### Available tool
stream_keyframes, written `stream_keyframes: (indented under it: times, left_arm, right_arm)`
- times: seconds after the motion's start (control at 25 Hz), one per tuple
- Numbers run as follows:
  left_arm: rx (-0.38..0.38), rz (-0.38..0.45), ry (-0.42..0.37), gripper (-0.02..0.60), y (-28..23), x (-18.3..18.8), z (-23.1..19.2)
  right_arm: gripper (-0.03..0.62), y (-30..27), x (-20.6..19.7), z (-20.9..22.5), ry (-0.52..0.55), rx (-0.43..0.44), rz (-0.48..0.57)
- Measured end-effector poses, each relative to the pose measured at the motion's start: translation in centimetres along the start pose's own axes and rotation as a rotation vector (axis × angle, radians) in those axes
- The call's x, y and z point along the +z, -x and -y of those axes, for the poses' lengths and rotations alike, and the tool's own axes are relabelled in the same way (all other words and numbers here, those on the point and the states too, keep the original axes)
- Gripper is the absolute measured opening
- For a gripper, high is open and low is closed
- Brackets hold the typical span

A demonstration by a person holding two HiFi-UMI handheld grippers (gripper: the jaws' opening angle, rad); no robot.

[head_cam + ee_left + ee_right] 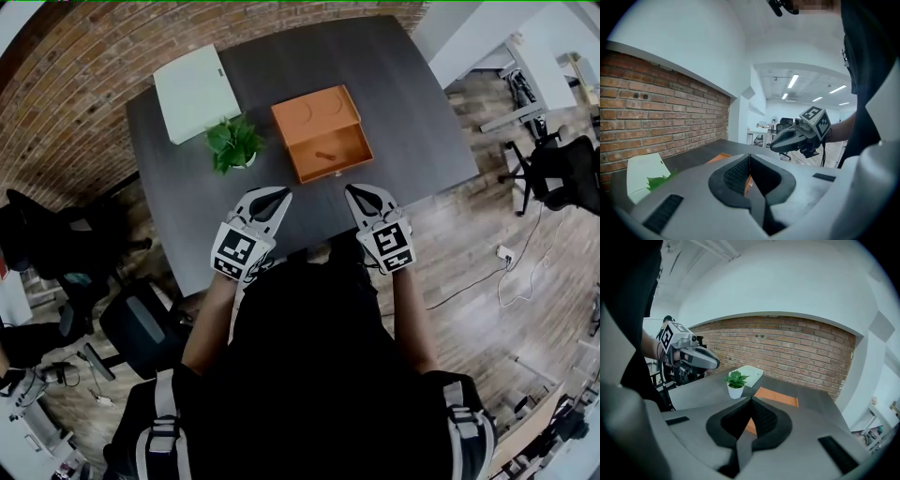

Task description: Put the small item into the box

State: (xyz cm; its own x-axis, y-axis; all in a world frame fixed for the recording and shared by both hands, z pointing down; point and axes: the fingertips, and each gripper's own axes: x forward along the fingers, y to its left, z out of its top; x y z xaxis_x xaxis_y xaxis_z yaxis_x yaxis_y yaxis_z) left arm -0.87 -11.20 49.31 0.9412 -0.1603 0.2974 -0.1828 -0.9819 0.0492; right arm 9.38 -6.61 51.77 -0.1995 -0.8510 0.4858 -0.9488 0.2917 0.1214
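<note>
The dark tabletop [412,122] fills the upper middle of the head view, and everything that matters sits on its near half. A pale flat case [195,92] lies toward the upper left of the frame. Just right of centre is the orange box [345,142], open, with its lid laid back away from me. A small potted plant [232,142] stands just beside the box's left edge.

My left claw [275,197] and right claw [356,194] hang over the near edge of the tabletop, below the box. They are well apart from each other, and their tips point toward it. Looking along each one, I see the pads clenched together with nothing between them, so both are closed and empty. Past the closed pads, each view shows a strip of orange and the other claw out to the side.

The small item [323,155] looks like a short brownish piece lying on the floor of the open tray, near its middle. It is too small for me to say what it is.

As I read it, the placing is already done: the piece is in the box and I hold nothing. If anything is left, it would be closing the lid. For that I would reach past the tray to the far flap, unclench one claw and bring the flap forward, keeping clear of the plant.
</note>
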Motion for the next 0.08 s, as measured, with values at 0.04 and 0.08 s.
stream_keyframes:
  times: [0.04,0.08]
  left_arm:
    - [-0.001,-0.001,0.0,0.023,-0.03,0.0,0.08]
    - [-0.003,-0.002,0.0,0.023,-0.05,-0.01,0.16]
  right_arm:
    - [0.025,0.07,0.01,-0.04,-0.001,0.0,0.0]
    - [0.025,0.13,0.01,-0.08,-0.003,0.0,0.001]
